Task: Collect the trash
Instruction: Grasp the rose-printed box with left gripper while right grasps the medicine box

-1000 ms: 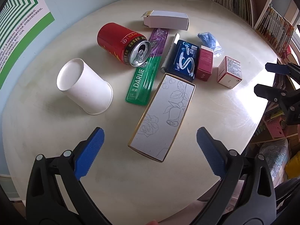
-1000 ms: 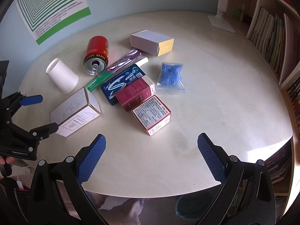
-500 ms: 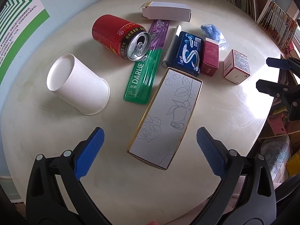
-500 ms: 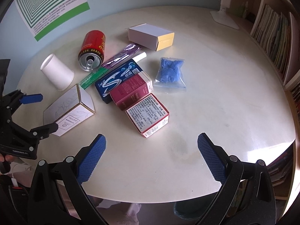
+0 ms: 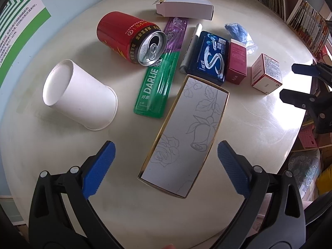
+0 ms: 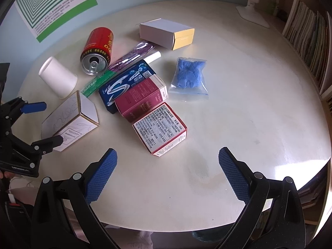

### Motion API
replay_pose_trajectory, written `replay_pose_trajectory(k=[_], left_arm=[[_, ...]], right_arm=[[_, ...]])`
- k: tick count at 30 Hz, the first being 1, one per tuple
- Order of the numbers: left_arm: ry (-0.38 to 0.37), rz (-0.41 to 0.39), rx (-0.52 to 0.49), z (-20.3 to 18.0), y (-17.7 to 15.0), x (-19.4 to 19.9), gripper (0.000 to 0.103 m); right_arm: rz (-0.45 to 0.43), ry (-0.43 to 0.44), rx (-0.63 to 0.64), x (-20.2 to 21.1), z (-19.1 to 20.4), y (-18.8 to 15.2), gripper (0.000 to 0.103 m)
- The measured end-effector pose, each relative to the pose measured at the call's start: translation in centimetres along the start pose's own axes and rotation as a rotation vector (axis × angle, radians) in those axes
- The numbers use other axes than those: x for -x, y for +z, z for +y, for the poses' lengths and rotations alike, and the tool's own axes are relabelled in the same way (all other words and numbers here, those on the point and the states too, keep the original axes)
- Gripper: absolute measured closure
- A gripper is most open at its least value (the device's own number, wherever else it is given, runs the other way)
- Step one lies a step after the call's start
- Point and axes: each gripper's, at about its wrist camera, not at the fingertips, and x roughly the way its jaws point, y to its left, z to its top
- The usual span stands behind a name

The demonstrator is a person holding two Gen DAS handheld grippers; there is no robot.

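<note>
Trash lies spread on a round cream table. My left gripper is open, with the near end of a white rose-print box between its fingers and apart from both. A tipped white paper cup, a red can on its side, a green Darlie pack and a blue gum pack lie beyond it. My right gripper is open above the table, just short of a red-and-white printed box. A maroon box and a bag of blue gloves lie farther off.
A white and yellow carton and a purple wrapper lie at the far side. Bookshelves stand to the right, a green-striped poster hangs on the wall, and a white lamp base sits at the far table edge.
My left gripper has moved forward and lower over the rose-print box, which now reaches between its fingers. My right gripper has edged closer to the red-and-white box. Both stay open.
</note>
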Motion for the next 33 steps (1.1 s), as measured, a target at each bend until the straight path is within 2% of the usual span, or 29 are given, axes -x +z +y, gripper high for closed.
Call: replay_pose_trajectory(k=[20,24,29,30,31,32,33], left_arm=[[0.003,0.026,0.002,0.1,1.0,-1.6,0.007],[-0.001,0.034,0.0,0.2,0.9,-1.8,0.012],[-0.03,0.046,0.004,0.4,0.8,-2.2,0.022],[-0.032,0.046,0.003,0.4,0.8,-2.3,0.025],[-0.032,0.044,0.001,0.4,0.7,-2.2,0.028],[-0.032,0.041,-0.003,0.3,0.7,-2.2,0.029],[-0.036,0.036,-0.005,0.3,0.6,-2.2,0.034]], right_arm=[[0.024,0.01,0.024,-1.9,-0.3,1.0,0.006],[0.028,0.011,0.023,-2.5,-0.4,1.1,0.007],[0.029,0.002,0.045,-3.0,0.0,1.2,0.008],[0.028,-0.003,0.054,-3.1,0.2,1.2,0.009],[0.029,-0.007,0.061,-3.2,0.3,1.1,0.016],[0.036,-0.014,0.066,-3.4,0.4,1.1,0.03],[0.045,-0.013,0.066,-3.6,0.4,1.1,0.035]])
